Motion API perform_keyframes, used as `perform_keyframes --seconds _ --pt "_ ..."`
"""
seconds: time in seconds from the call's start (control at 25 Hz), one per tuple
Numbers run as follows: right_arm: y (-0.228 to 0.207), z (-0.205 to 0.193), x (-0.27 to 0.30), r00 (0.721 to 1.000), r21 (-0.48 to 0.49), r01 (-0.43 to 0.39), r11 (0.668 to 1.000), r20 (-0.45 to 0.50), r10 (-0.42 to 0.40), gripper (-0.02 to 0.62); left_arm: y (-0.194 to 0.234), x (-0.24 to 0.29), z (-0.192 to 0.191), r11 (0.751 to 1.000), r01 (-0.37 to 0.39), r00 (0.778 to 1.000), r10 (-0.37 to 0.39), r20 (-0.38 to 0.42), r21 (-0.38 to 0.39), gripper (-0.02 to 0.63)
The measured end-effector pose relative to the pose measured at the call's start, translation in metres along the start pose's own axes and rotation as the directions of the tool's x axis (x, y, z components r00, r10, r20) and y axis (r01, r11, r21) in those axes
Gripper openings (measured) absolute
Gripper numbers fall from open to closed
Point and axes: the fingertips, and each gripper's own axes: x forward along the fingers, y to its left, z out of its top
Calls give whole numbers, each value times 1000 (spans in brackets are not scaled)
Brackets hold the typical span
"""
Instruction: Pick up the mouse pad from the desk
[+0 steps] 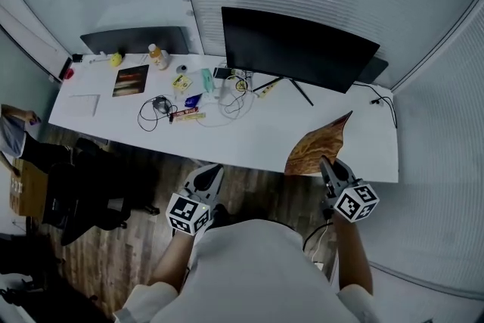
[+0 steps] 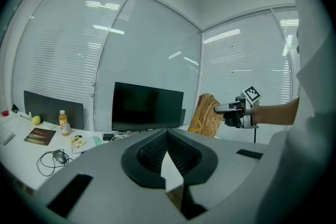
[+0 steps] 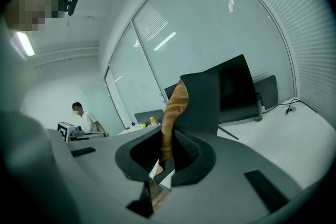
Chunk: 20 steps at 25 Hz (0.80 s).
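The mouse pad (image 1: 316, 146) has a brown wood-grain top and a black underside. It is lifted off the white desk (image 1: 249, 144) and curls upward at the desk's right front. My right gripper (image 1: 327, 167) is shut on its near edge; in the right gripper view the mouse pad (image 3: 177, 107) stands up from between the jaws of the right gripper (image 3: 167, 136). My left gripper (image 1: 209, 176) hangs over the floor just in front of the desk, shut with nothing in it. The left gripper view shows the left gripper (image 2: 167, 134) with jaws together, and the mouse pad (image 2: 206, 115) held up at the right.
A black monitor (image 1: 295, 49) stands at the back of the desk. Left of it lie a bottle (image 1: 157, 57), a dark booklet (image 1: 131, 79), cables (image 1: 155, 108) and small items. A black office chair (image 1: 91, 197) stands on the wooden floor at the left. Another person (image 3: 84, 118) is farther off.
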Motion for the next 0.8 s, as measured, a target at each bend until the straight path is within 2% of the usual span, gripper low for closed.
perform_keyframes --seconds 0.36,0.8 --pt "29 10 2 997 14 42 999 61 -43 51 32 -21 11 1000 18 1000 -18 14 8 17" --pt "47 12 17 996 14 45 999 76 -46 51 56 -31 12 1000 19 1000 -19 23 6 17"
